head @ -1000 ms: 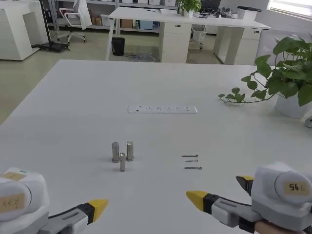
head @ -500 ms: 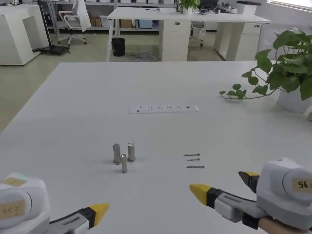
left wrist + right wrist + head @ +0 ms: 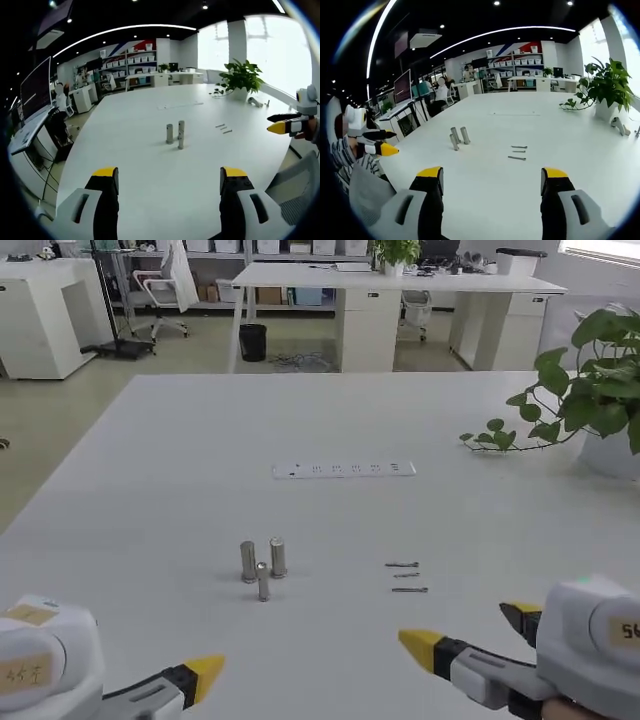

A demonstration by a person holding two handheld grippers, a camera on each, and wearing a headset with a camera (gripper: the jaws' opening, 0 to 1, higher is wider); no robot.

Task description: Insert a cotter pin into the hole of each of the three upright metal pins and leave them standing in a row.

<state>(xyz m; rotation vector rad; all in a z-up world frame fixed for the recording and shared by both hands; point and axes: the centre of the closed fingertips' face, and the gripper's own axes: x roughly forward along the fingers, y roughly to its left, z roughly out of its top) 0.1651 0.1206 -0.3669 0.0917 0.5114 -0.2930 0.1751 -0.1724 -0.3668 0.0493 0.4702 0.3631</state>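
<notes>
Three upright metal pins stand close together on the white table, also in the left gripper view and the right gripper view. Three cotter pins lie in a short column to their right, seen too as cotter pins and cotter pins. My left gripper is open, its yellow-tipped finger low at the near left. My right gripper is open too, at the near right, short of the cotter pins. Nothing is held.
A white power strip lies further back on the table. A potted plant stands at the far right edge. White desks, shelves and a chair are beyond the table.
The head view has shifted slightly, so pins and power strip sit a little lower and to the right. Both grippers stay low at the near edge, open.
</notes>
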